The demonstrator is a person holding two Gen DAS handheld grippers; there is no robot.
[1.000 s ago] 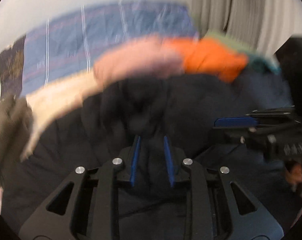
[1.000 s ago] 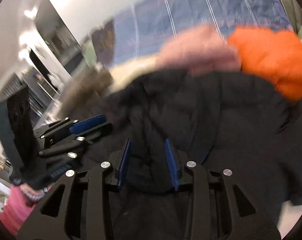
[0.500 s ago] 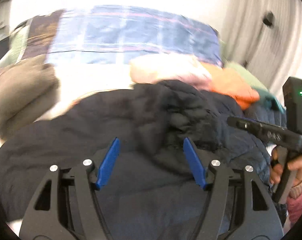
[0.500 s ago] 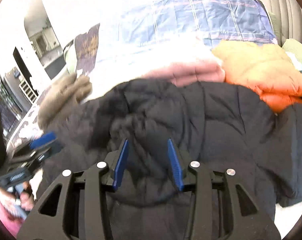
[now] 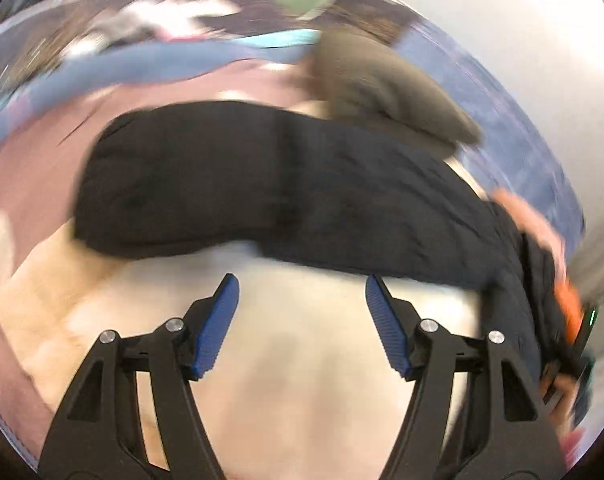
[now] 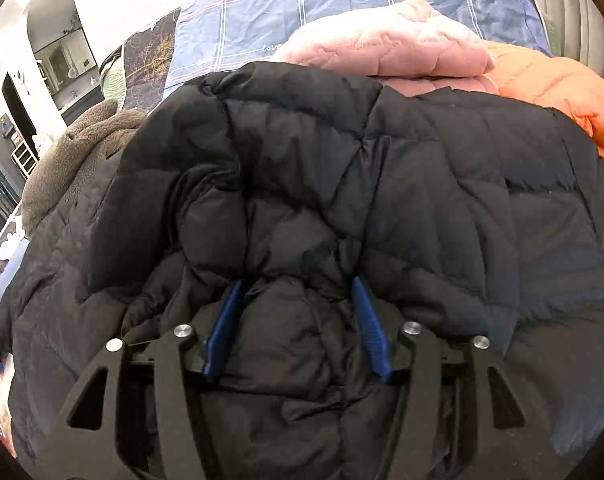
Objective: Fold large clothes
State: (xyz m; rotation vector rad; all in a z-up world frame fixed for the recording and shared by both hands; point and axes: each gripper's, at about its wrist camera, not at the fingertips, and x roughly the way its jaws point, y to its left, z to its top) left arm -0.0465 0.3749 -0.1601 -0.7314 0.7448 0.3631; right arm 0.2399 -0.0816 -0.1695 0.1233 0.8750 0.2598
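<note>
Right tongs (image 6: 298,292) half-buried in bunched black jacket (image 6: 341,184); left view blurred.

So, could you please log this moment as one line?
left hand-held gripper: open, empty | right hand-held gripper: around black puffer jacket fold | pink quilted jacket behind

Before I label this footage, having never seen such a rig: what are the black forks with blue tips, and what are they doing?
They are two hand-held grippers, each carrying its own camera looking along its jaws. In the left one's view, the left gripper is open and empty above a pale surface, with the black puffer jacket beyond. In the right one's view, the right gripper has a bunch of that black puffer jacket between its jaws. A pink quilted garment, an orange jacket and a brown fleece lie behind.
</note>
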